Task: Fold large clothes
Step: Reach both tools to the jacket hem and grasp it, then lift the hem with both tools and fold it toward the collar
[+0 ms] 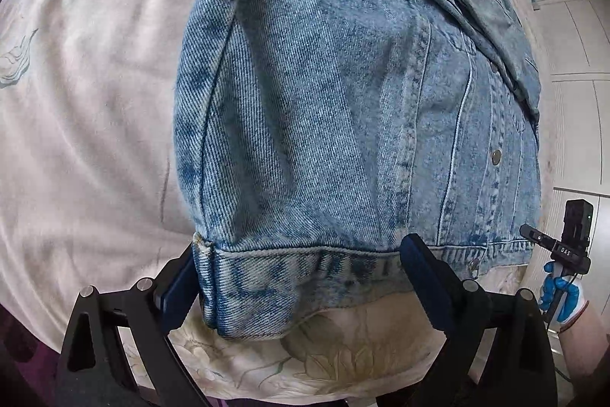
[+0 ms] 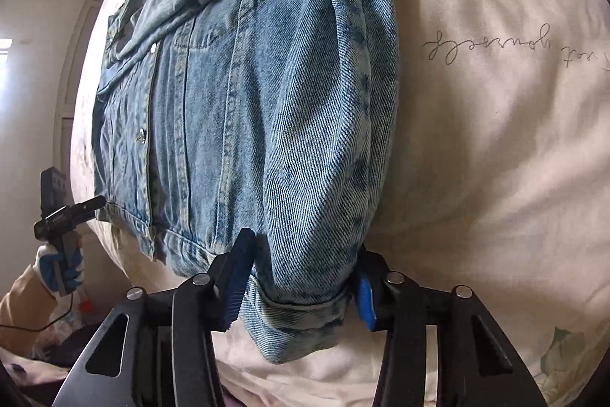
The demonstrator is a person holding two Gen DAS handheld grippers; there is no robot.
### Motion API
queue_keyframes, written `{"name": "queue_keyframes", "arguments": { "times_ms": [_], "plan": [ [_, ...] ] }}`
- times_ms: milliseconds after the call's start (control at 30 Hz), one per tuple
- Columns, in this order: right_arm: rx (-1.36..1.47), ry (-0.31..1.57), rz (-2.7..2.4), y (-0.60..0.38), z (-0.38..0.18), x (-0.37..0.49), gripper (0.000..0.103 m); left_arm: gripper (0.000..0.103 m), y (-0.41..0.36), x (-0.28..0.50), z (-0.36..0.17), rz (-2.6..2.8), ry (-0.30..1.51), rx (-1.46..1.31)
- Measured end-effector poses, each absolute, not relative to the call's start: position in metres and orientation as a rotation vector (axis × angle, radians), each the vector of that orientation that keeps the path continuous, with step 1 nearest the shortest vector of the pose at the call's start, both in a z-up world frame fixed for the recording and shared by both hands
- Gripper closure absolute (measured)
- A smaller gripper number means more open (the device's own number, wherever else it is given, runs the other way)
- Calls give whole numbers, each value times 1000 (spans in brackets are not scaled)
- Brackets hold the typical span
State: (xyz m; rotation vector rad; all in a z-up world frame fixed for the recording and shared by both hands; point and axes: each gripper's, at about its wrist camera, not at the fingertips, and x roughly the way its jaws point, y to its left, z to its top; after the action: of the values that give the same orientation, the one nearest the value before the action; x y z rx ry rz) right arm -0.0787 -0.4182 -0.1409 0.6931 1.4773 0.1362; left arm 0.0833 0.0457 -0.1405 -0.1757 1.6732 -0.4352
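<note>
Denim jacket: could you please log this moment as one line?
left gripper: open, straddling jacket hem | right gripper: shut on sleeve cuff

place: we read this as a home bedroom
surface: soft, rumpled pale pink bedsheet (image 2: 495, 147) with printed script lettering (image 2: 507, 44) and a faded flower print (image 1: 328, 349) near the close edge, so we call it a bed
clothing: denim jacket (image 1: 324, 109) spread on the bed, household laundry
background: white panelled wardrobe doors (image 1: 579, 37) beside the bed; we also see plain pale walls
light: daylight from a window (image 2: 4, 52) at the far edge
</note>
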Motion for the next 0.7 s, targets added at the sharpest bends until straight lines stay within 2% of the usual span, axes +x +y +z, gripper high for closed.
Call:
{"name": "queue_keyframes", "arguments": {
  "times_ms": [300,700],
  "plan": [
    [685,1451,187,-410,-133,-79,60,11,39,87,-134,-433,1690,-190],
    [525,1497,158,-400,-140,-80,55,11,14,79,-137,-426,1698,-74]
  ]
}}
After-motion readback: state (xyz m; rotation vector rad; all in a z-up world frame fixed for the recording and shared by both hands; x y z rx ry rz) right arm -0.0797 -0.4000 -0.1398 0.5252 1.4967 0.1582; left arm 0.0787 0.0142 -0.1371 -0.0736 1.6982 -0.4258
